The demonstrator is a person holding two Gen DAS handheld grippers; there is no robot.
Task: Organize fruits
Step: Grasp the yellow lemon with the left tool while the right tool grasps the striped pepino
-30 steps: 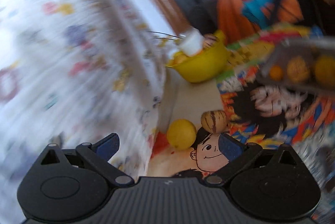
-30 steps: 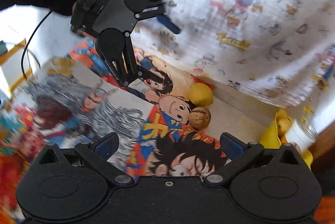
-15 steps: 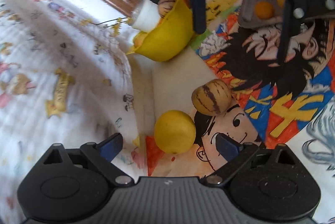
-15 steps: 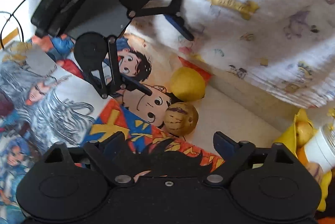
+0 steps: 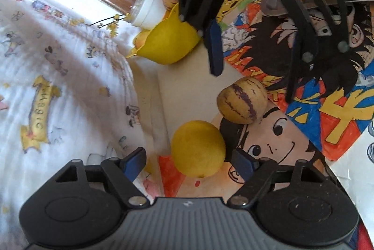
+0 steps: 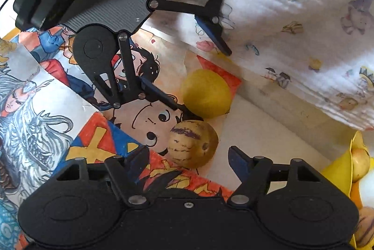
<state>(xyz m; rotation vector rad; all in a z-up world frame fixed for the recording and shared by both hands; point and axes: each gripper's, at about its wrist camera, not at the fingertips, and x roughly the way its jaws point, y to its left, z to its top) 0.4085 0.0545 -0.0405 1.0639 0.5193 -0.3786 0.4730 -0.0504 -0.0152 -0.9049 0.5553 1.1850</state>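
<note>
A round yellow fruit (image 5: 197, 148) lies on the cartoon poster (image 5: 275, 147) between the fingers of my left gripper (image 5: 189, 162). Its jaws are closing, with gaps left at both pads. A tan fruit with purple stripes (image 6: 191, 144) touches the yellow fruit (image 6: 206, 93) and sits between the fingers of my right gripper (image 6: 189, 161), whose jaws are also closing and stand clear of it. The two grippers face each other: the right gripper (image 5: 252, 86) hangs over the striped fruit (image 5: 242, 102), and the left gripper (image 6: 203, 80) straddles the yellow one.
A yellow bowl (image 5: 168, 44) holding fruit and a white bottle (image 5: 147, 11) stands behind the fruits. A grey tray (image 5: 275, 9) with yellow and orange fruit is at the top right. A white printed cloth (image 5: 58, 86) borders the poster on the left.
Both grippers have come down closer to their fruits and their jaws have narrowed. The left gripper has rolled, and the right gripper now fills the top of its view.
</note>
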